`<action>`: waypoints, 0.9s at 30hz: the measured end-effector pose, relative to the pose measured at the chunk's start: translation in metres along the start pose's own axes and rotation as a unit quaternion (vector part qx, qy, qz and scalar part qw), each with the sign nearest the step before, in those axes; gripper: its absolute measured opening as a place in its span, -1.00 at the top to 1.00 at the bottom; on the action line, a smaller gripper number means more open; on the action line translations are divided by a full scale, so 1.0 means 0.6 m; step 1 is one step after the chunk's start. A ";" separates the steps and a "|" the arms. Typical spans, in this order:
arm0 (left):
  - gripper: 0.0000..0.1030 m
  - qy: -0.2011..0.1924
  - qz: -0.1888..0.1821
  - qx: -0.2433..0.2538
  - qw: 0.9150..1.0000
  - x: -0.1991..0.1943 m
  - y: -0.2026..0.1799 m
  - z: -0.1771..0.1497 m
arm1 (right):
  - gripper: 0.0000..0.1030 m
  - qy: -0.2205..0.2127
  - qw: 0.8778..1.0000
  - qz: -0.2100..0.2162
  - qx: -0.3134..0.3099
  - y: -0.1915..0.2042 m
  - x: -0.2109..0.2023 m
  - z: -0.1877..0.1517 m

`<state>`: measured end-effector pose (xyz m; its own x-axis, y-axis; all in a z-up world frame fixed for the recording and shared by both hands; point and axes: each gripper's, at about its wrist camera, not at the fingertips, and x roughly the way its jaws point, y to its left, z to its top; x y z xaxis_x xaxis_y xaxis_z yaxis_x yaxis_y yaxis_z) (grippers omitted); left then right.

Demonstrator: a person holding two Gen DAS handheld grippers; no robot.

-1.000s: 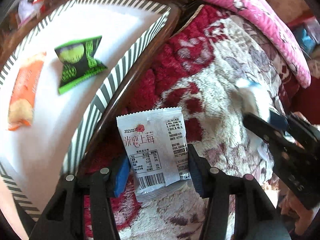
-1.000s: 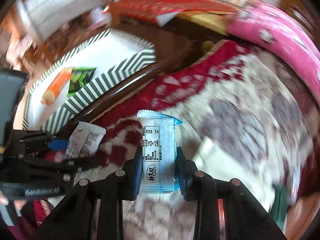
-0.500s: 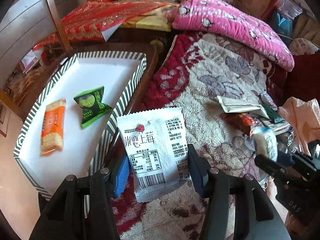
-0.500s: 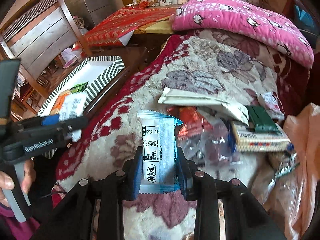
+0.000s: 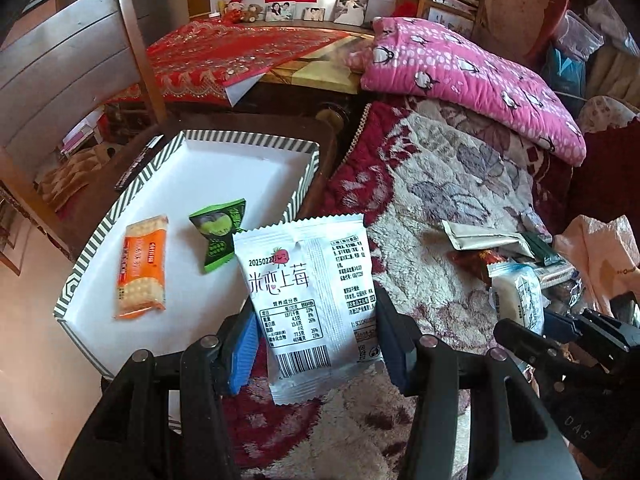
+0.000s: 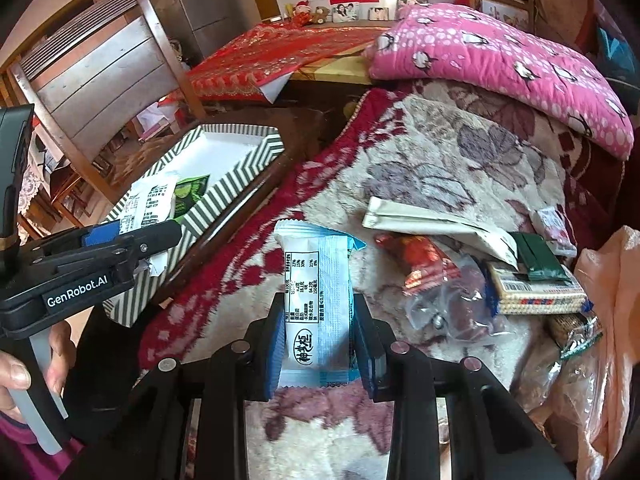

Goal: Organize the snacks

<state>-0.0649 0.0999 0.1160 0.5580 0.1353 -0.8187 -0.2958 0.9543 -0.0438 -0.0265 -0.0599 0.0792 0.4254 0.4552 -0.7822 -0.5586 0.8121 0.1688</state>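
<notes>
The white strawberry-print packet (image 5: 308, 300) stands upright in the left gripper (image 5: 316, 348), clamped at its lower half, long axis running up away from the fingers. It hangs above the red-and-cream blanket (image 5: 432, 184), just off the near right edge of the striped tray (image 5: 248, 136). The tray lies to its left, so the left hand is the nearer one for the drop. In the tray an orange cracker pack (image 5: 141, 266) and a green candy packet (image 5: 218, 236) lie side by side, with bare white floor beyond them.

The right gripper (image 6: 320, 350) is closed on a pale blue wafer packet (image 6: 316, 304), also upright, farther out over the blanket. The tray's right wall and the dark wooden edge under it stand between both packets and the tray floor. To the right, a heap of loose snacks (image 6: 472, 276) waits on the blanket, beside a pink quilt (image 6: 500, 60).
</notes>
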 end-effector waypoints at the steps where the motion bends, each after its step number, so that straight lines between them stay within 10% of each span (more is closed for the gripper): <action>1: -0.02 -0.001 0.001 -0.002 1.000 -0.002 0.003 0.001 | 0.35 0.000 1.000 0.001 -0.001 0.002 0.000 0.001; 27: -0.01 -0.011 0.005 0.001 1.000 -0.021 0.004 0.002 | 0.35 -0.005 1.000 -0.003 -0.017 0.032 -0.015 0.012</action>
<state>-0.0720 0.1007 0.1269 0.5711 0.1505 -0.8069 -0.3006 0.9531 -0.0350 -0.0360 -0.0456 0.0941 0.4364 0.4537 -0.7770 -0.5797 0.8022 0.1429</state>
